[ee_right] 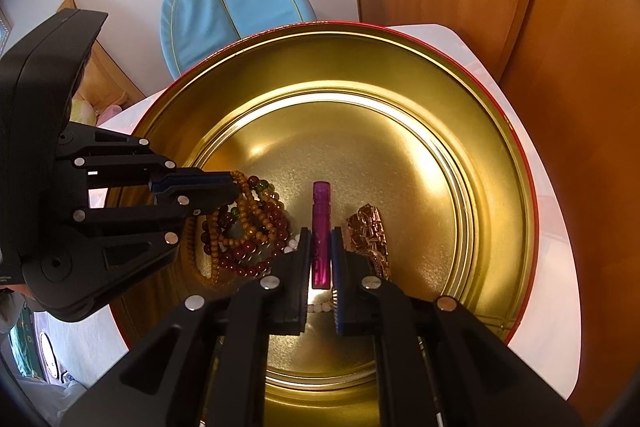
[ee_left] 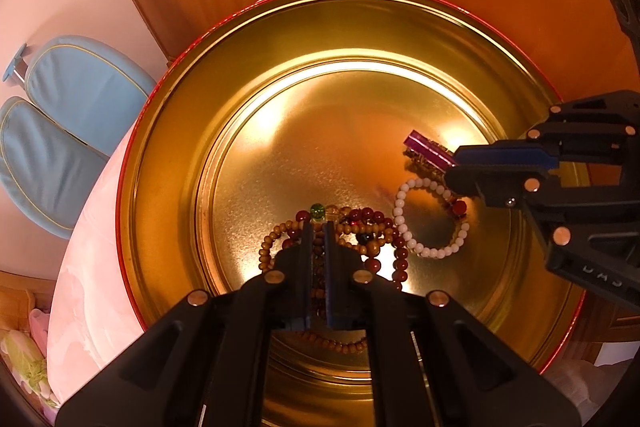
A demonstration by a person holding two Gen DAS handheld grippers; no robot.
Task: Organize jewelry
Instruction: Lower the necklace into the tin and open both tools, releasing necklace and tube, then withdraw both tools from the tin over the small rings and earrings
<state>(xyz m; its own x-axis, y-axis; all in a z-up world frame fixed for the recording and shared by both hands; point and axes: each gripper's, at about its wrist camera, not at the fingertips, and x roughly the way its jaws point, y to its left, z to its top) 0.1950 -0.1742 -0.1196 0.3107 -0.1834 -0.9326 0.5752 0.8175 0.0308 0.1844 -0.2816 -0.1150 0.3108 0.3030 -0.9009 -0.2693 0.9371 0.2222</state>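
Beads point(ee_left: 360, 239) are piled in a tangle at lower centre of the left view, lying on the floor of the gold tin point(ee_left: 168, 155), with a white bracelet point(ee_left: 430, 219) just to their right. We've got the left gripper point(ee_left: 318, 227) pinched onto a few brown strands, jaws nearly together. These are light and floppy, and round beads roll and slip, so we'd grab across the cord between beads, not on a bead itself. Expect the whole knot to lift, since the strands loop through each other.

The right gripper point(ee_right: 320, 247) is clamped on the purple tube point(ee_right: 321, 227), mid-frame in the right view. That one's stiff, smooth and probably slick, maybe glass, so a hold near its middle feels safest. A gold chain piece point(ee_right: 370, 231) lies just beside it on the right; from here we can't tell if it's snagged on the white bracelet underneath.
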